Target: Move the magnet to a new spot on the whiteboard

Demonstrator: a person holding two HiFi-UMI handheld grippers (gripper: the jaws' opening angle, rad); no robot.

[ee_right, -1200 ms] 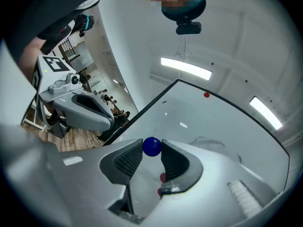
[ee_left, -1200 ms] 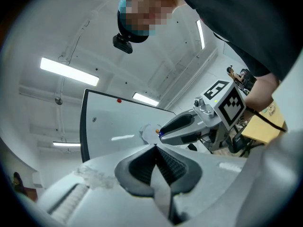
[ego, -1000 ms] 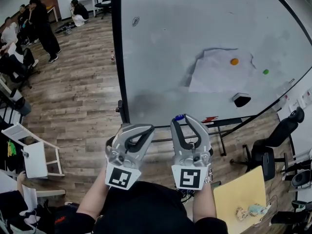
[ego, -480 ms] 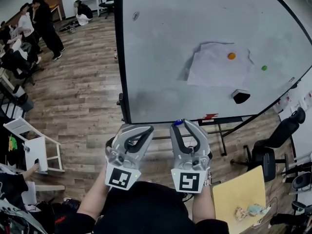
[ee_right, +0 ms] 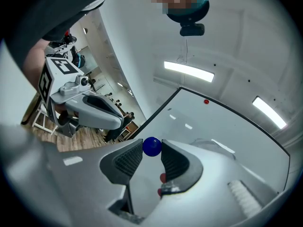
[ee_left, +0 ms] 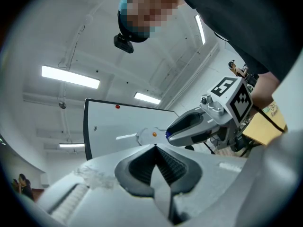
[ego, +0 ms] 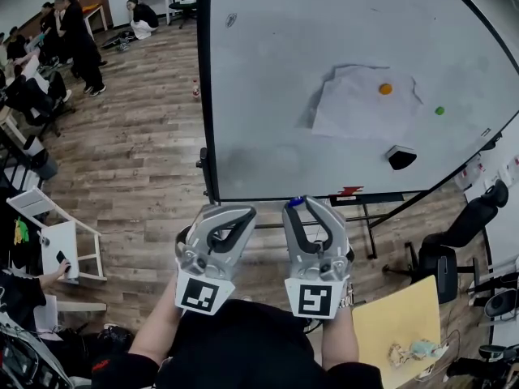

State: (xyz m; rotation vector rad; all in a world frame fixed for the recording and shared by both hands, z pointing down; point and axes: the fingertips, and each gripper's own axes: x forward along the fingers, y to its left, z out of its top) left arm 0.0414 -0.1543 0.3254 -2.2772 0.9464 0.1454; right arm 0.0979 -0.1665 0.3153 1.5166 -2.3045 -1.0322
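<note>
right tongs (ego: 300, 205) pinch blue magnet (ee_right: 152, 146); left tongs (ee_left: 155, 149) closed, empty; whiteboard (ego: 284, 96) ahead carries paper sheet (ego: 357, 112), orange magnet (ego: 385, 89).

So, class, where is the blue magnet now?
The blue magnet is pinched at the tips of the right gripper, beside the left gripper, below the whiteboard in the head view.

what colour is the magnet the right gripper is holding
The magnet is blue, best seen in the right gripper view.

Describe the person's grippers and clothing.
Both the left gripper and right gripper are light grey with curved jaws, black ribbed pads and a black-and-white square-marker cube at the rear. The person wears a black top and a wristband.
</note>
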